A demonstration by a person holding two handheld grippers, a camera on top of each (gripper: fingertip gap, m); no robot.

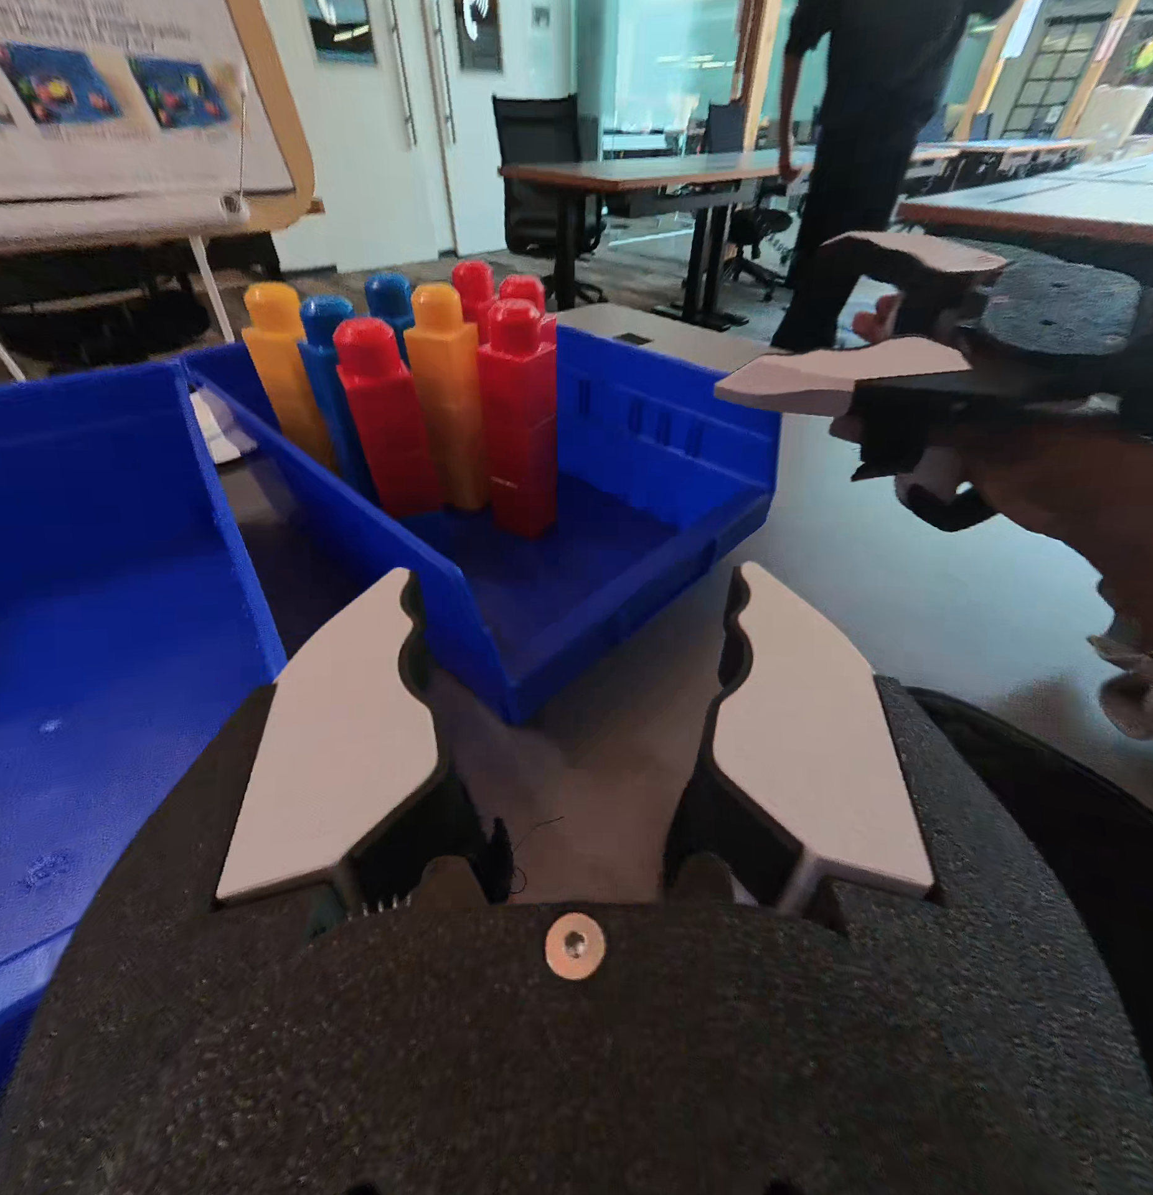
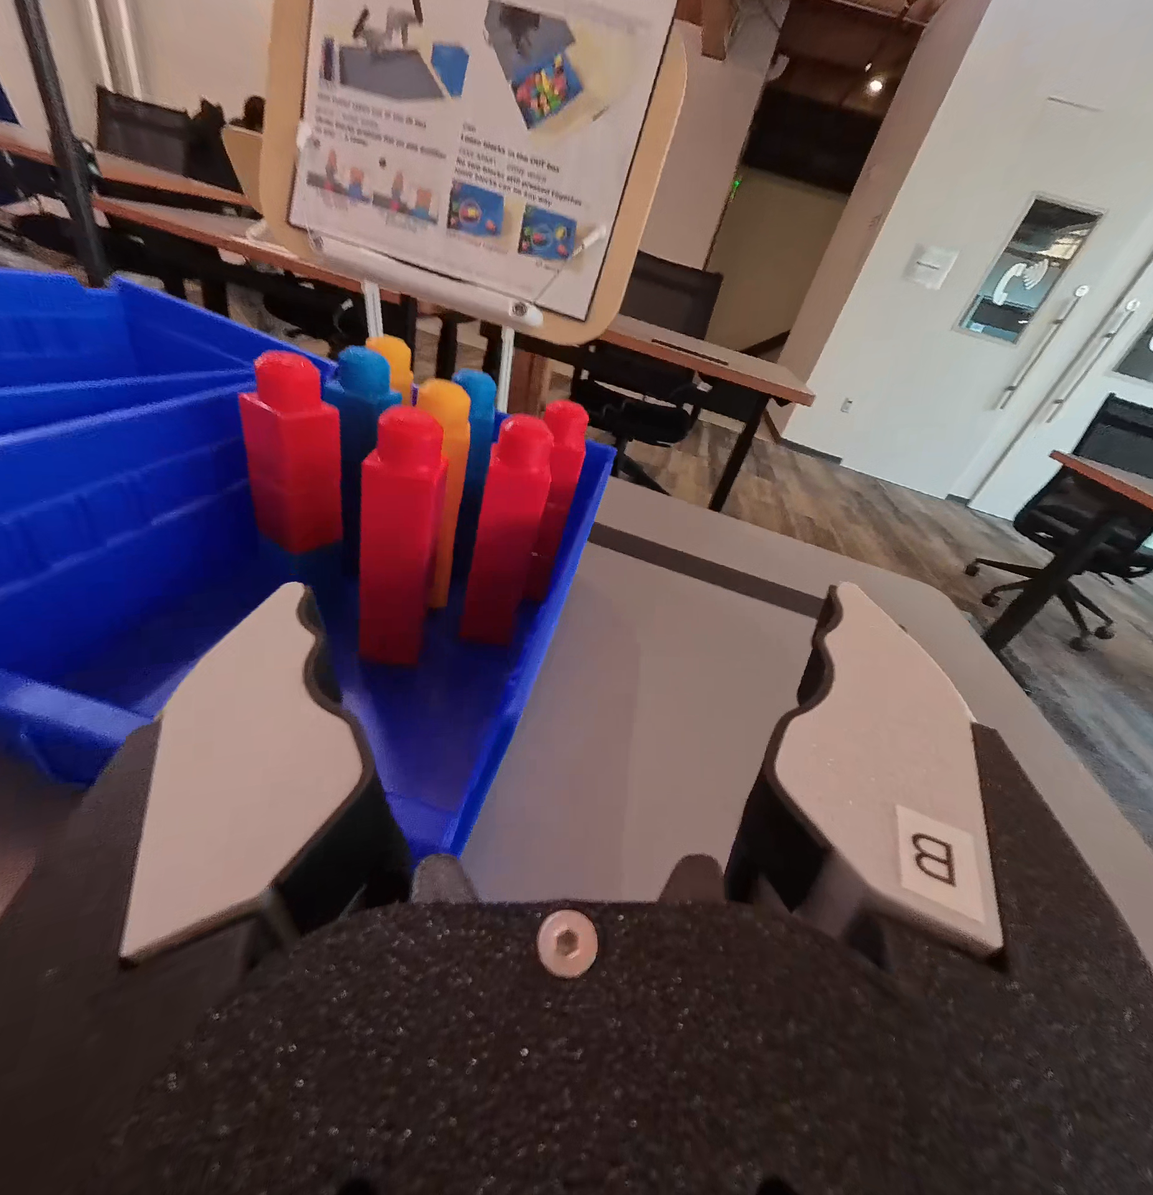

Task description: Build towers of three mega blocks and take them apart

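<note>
Left gripper (image 1: pixel 572 582) spread, empty, near bin (image 1: pixel 638 452); right gripper (image 2: pixel 564 604) spread, empty, facing towers (image 2: pixel 399 537).

Both black-bodied, grey-fingered grippers are held spread wide with nothing gripped: left gripper (image 1: pixel 571 585), right gripper (image 2: pixel 564 598).

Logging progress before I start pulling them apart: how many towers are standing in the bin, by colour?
Red towers: 4
Blue towers: 2
Orange towers: 2
Total: 8, all upright in the blue bin.
</note>
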